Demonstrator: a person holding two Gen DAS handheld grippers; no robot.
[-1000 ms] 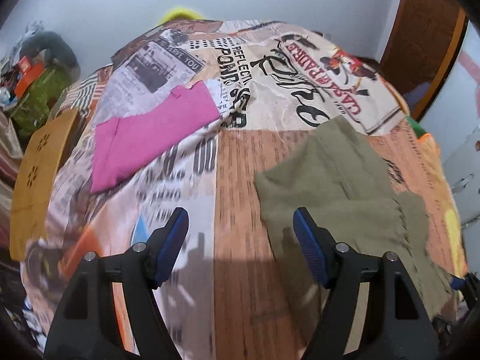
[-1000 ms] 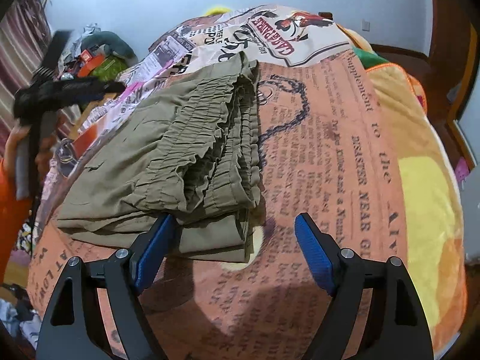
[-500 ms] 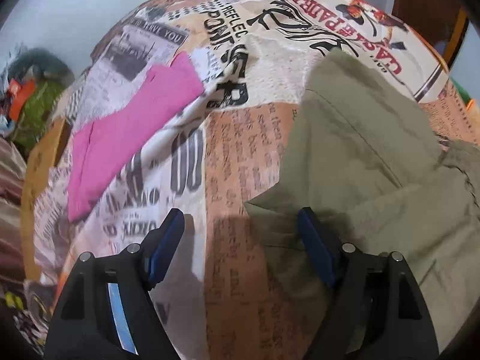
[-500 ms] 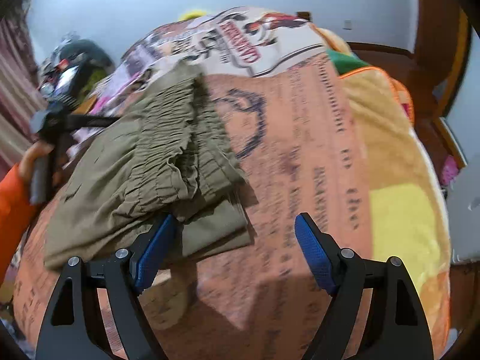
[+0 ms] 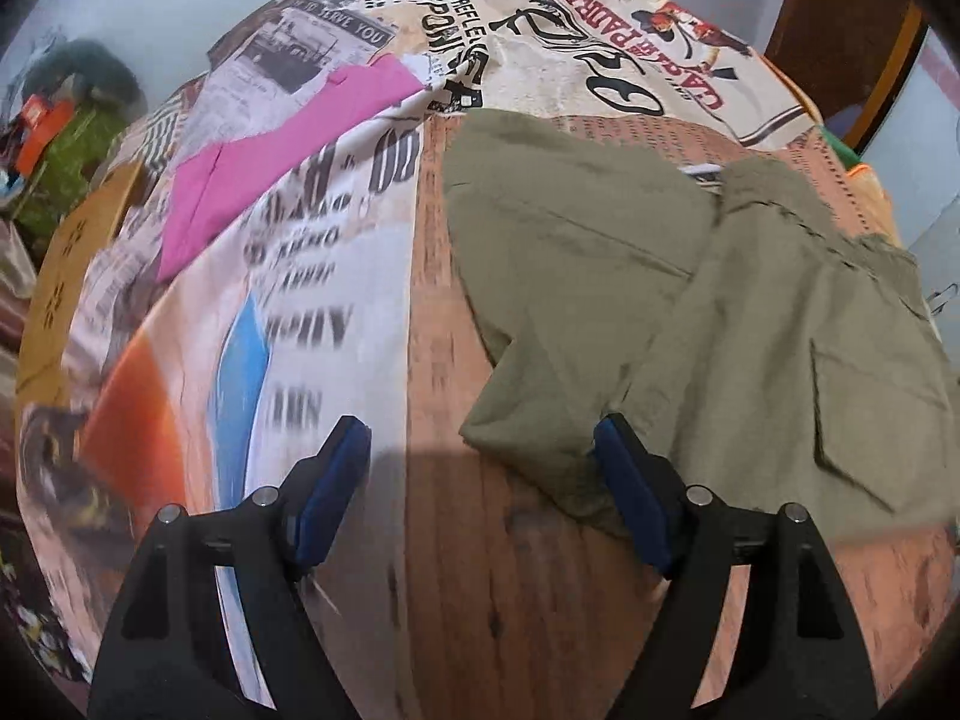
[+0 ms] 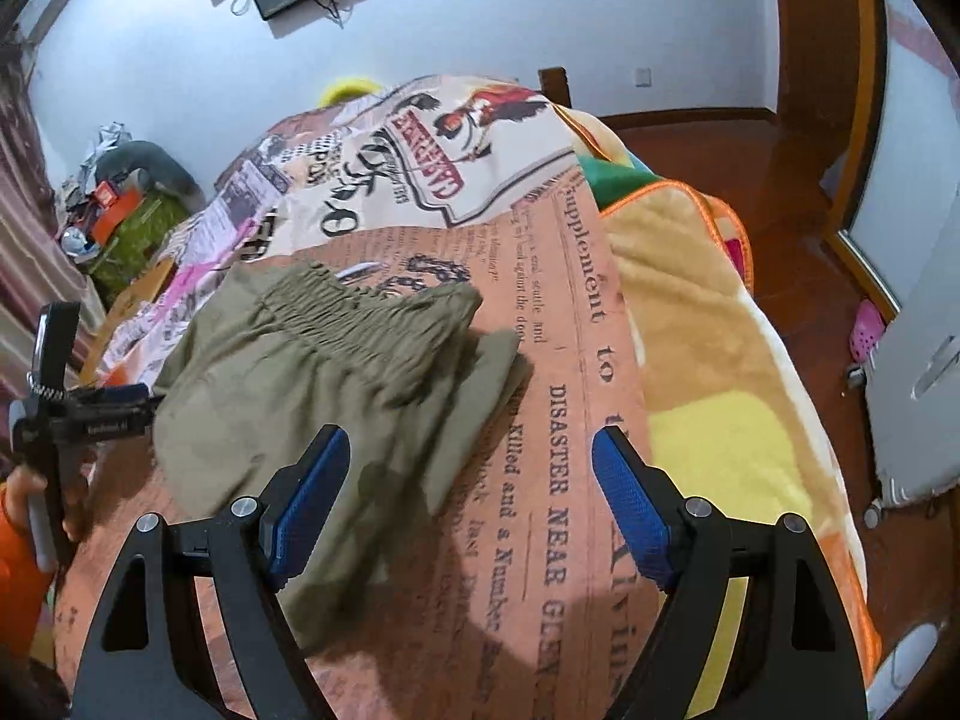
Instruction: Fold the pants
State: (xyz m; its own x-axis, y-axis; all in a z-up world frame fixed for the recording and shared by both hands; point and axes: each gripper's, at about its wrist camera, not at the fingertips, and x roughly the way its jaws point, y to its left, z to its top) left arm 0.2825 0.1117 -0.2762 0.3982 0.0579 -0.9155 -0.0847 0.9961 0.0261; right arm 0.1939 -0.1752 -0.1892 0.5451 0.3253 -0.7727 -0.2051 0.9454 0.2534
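Lying folded on the newsprint-pattern bedspread (image 6: 600,276), the olive pants (image 5: 690,276) sit with their elastic waistband bunched toward the far end in your right wrist view, over print that reads "DISASTER NEAR GLEN", "Supplement to" and, upside down, "CABARET". Your left gripper (image 5: 480,498) hangs released with its right pad at the near corner of the pants, and your right gripper (image 6: 468,504) is spread wide, gripping nothing, its left finger over the cloth. A pink garment (image 5: 288,156) lies well apart beside a panel reading "SERVE YOU".

The pants (image 5: 690,300) lie on the bedspread (image 5: 336,312), right of a cloth (image 5: 282,156) farther back.
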